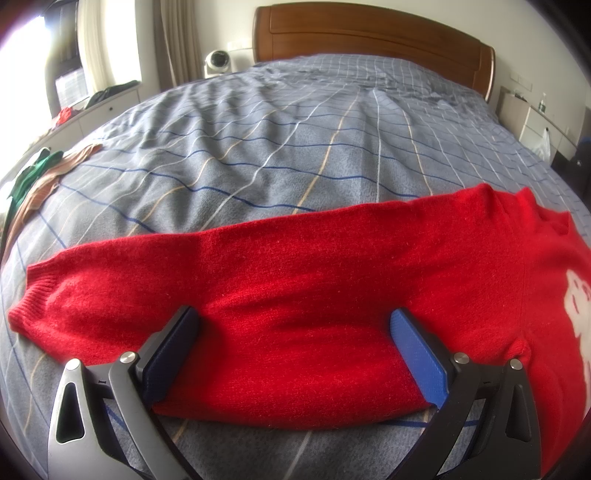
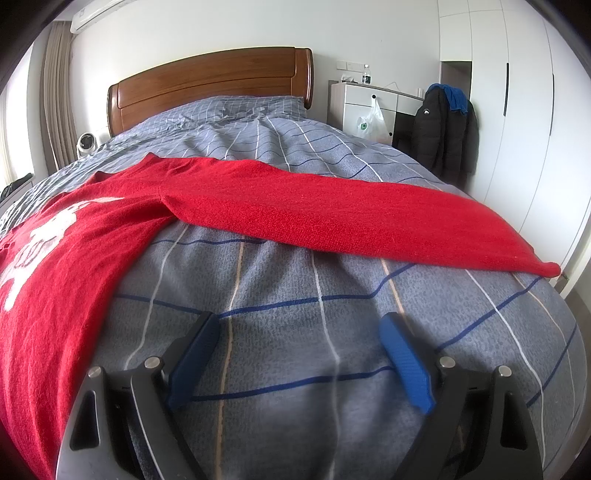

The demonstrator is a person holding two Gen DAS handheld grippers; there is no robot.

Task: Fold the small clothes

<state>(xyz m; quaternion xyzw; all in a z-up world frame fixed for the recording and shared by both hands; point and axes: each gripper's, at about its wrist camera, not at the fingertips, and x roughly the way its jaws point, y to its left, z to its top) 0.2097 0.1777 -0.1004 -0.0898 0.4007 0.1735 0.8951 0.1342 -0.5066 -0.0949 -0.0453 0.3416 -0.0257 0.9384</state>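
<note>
A red knit sweater (image 1: 332, 258) with a white figure on its chest lies flat on the grey checked bedspread (image 1: 277, 147), sleeves spread out to both sides. My left gripper (image 1: 293, 315) is open and low over one sleeve. Its blue pads (image 1: 417, 358) stand wide apart with the lower edge of the sleeve between them, and the cuff (image 1: 33, 299) points left. In the right wrist view my right gripper (image 2: 300, 319) is open above bare bedspread (image 2: 295, 350), nothing between its fingers. The sweater's body (image 2: 74, 258) is to its left and the other sleeve (image 2: 332, 218) stretches across beyond it.
Green and tan garments (image 1: 37, 184) lie at the bed's left edge. A wooden headboard (image 1: 369, 33) closes the far end, with a white fan (image 1: 218, 61) beside it. To the right stand a white cabinet with a hanging plastic bag (image 2: 373, 122) and a black jacket (image 2: 447, 129).
</note>
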